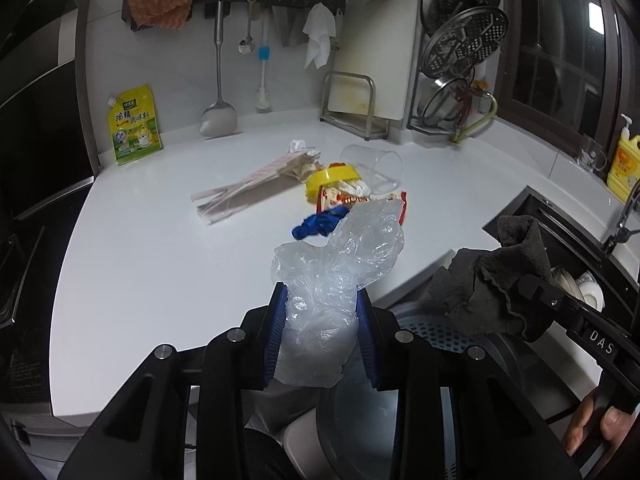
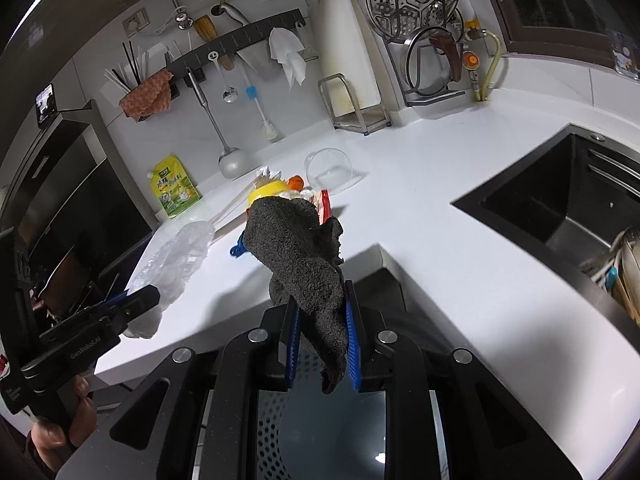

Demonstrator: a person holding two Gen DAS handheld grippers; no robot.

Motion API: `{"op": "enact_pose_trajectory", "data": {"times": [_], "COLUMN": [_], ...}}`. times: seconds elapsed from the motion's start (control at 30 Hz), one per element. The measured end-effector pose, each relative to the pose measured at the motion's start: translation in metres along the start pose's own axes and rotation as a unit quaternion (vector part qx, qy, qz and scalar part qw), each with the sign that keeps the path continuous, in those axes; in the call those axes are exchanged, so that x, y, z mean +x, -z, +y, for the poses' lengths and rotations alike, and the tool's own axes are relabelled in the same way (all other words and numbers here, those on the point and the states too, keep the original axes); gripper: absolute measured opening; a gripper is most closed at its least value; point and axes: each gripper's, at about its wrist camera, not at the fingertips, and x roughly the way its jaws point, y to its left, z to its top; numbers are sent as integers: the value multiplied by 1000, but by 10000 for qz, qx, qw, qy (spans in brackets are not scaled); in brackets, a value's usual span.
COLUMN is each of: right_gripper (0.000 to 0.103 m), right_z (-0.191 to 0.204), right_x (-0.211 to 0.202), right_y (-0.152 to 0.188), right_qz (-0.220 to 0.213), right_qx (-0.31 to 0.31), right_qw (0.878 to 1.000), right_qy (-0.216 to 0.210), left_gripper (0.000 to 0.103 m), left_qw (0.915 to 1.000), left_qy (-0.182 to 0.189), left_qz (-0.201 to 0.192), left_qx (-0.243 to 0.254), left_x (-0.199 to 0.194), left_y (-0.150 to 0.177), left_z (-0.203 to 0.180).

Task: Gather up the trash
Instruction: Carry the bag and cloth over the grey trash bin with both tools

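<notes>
My left gripper (image 1: 322,300) is shut on a crumpled clear plastic bag (image 1: 340,264), held over the front edge of the white counter (image 1: 140,260). To its right, my right gripper (image 2: 320,312) is shut on a dark grey cloth (image 2: 300,256) that hangs down between the blue pads. Further back on the counter lies a trash pile: a yellow lid (image 1: 330,178), a blue wrapper (image 1: 316,228), a red-and-white wrapper (image 1: 402,206), a clear cup (image 1: 374,164) on its side and a bundle of paper sleeves (image 1: 256,188). Both grippers are short of the pile.
A round dark grey container with a perforated rim (image 2: 276,420) sits below both grippers, in front of the counter. The black sink (image 2: 560,208) is at the right, a yellow soap bottle (image 1: 624,168) beyond it. A yellow pouch (image 1: 134,124) and hanging utensils line the back wall.
</notes>
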Motion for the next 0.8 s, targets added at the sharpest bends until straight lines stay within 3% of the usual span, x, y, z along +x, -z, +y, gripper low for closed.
{"op": "enact_pose_trajectory", "data": {"times": [0.47, 0.8], "right_gripper": [19, 19], "right_z": [8, 11], "right_x": [-27, -37], "right_y": [52, 66], "right_qz": [180, 179], "right_qx": [49, 153], "right_qw": [9998, 9997], "right_qy": [35, 22], "left_gripper": [33, 33], "left_qw": [9993, 9989], "left_qy": [185, 182], "left_qz": [303, 399], "left_qx": [75, 145], "left_x": [-12, -19], "left_y": [48, 62], "left_z": [-8, -8]}}
